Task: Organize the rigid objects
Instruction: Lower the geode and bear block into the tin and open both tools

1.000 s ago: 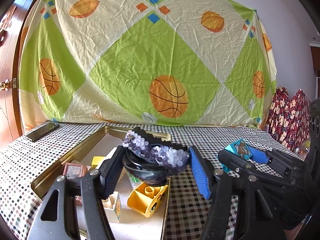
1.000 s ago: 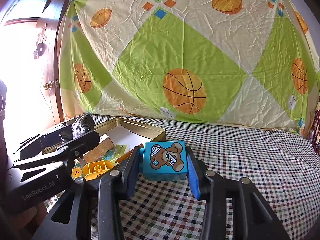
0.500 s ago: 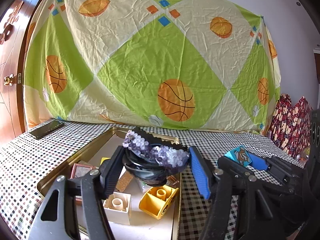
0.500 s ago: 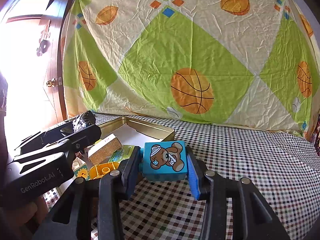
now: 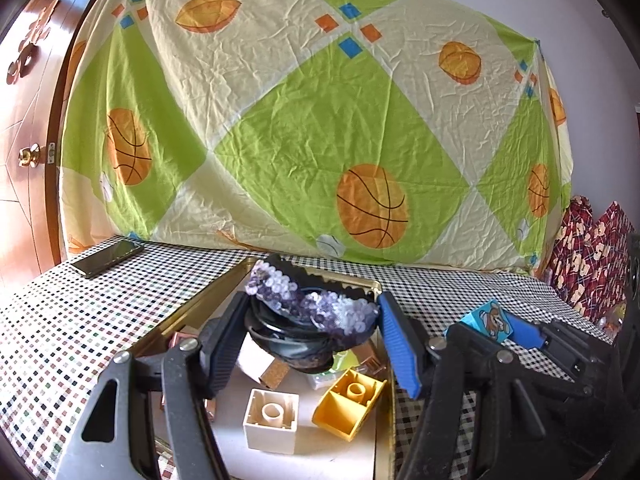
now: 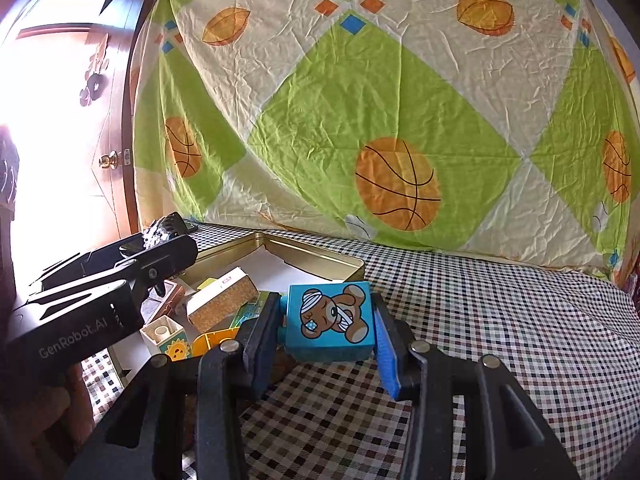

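My left gripper (image 5: 308, 344) is shut on a dark geode rock with purple crystals (image 5: 312, 312), held above the gold tin tray (image 5: 216, 292). Inside the tray lie a cream block (image 5: 272, 420), a yellow block (image 5: 348, 402) and a cork-faced box (image 5: 260, 364). My right gripper (image 6: 326, 330) is shut on a blue block with a bandaged bear picture (image 6: 330, 320), held over the checkered cloth just right of the tray (image 6: 320, 258). The right gripper (image 5: 492, 322) also shows in the left wrist view, right of the tray; the left gripper's body (image 6: 100, 296) shows at the left of the right wrist view.
A black phone (image 5: 106, 258) lies on the checkered tablecloth (image 6: 500, 320) at the far left. A sheet with basketball prints (image 5: 320, 120) hangs behind the table. A wooden door (image 5: 24, 120) stands at left, red patterned fabric (image 5: 588, 252) at right.
The left gripper with the rock has shifted over the tray, so more of the tray's blocks show beneath it. The right gripper keeps the bear block almost still.
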A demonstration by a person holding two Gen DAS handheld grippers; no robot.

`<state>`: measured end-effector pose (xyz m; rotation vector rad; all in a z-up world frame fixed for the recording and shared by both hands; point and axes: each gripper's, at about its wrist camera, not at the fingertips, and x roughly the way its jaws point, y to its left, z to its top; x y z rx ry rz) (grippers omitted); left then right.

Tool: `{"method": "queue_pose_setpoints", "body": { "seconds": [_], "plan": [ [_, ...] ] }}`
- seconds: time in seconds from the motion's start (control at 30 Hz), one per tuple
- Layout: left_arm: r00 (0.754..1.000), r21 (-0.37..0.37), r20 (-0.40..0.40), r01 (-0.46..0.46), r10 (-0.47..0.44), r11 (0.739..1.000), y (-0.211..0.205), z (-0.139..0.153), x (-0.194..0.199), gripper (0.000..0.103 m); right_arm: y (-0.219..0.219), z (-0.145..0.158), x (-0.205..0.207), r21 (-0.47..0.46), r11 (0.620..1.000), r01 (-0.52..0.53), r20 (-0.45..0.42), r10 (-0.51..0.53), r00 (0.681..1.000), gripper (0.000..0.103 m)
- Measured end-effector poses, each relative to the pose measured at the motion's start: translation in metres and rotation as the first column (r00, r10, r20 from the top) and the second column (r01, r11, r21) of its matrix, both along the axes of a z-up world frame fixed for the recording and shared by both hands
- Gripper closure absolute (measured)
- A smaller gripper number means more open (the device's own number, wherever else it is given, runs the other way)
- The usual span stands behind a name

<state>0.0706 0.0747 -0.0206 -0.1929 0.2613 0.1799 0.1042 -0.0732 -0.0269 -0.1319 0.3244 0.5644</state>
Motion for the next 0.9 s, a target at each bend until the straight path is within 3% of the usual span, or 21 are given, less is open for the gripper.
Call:
{"method": "queue_pose_setpoints", "body": {
  "seconds": [0.9],
  "plan": [
    [0.998, 0.009, -0.038, -0.050, 0.051, 0.999, 0.038, -0.001, -0.010, 0.039, 0.047, -0.001, -0.007, -0.060, 0.992, -0.112, 0.006, 0.113, 0.994, 0.058]
  ]
}}
